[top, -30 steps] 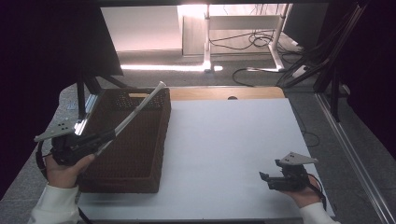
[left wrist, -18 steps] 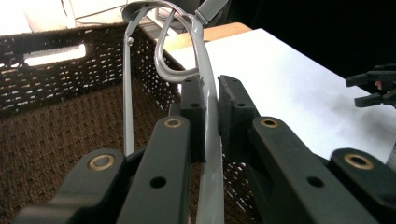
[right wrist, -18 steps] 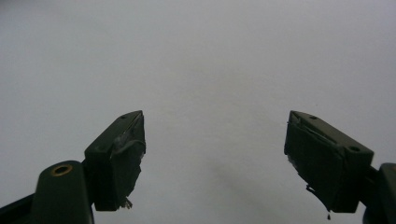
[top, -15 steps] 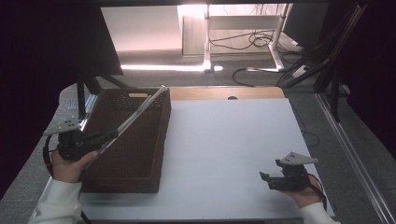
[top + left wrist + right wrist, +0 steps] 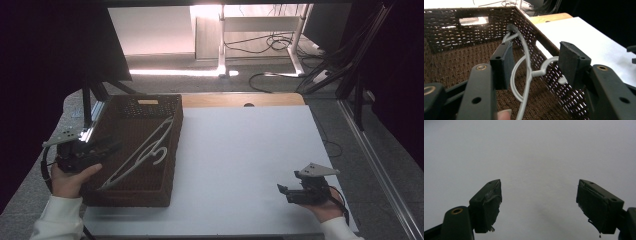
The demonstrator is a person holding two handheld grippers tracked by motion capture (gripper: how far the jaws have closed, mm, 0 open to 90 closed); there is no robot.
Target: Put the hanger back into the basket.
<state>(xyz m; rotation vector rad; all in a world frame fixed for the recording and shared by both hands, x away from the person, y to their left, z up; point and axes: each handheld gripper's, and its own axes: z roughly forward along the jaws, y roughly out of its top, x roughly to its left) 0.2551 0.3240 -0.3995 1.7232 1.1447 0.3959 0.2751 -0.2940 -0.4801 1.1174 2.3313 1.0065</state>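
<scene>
At the table's left edge, the left gripper (image 5: 92,150) sits over the near-left rim of the brown woven basket (image 5: 125,196), its jaws spread apart with nothing between them. A white clothes hanger (image 5: 142,152) lies inside the basket, slanting toward the far right corner, its hook curling beside the right wall. Well apart, near the front right of the white table (image 5: 240,160), the right gripper (image 5: 287,192) rests in a hand, jaws wide and empty.

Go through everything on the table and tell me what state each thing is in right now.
Dark brown woven basket: upright, open-topped.
White plastic clothes hanger: lying inside the basket, released.
Left gripper: open, at the basket's edge.
Right gripper: open, empty, over the white tabletop.
</scene>
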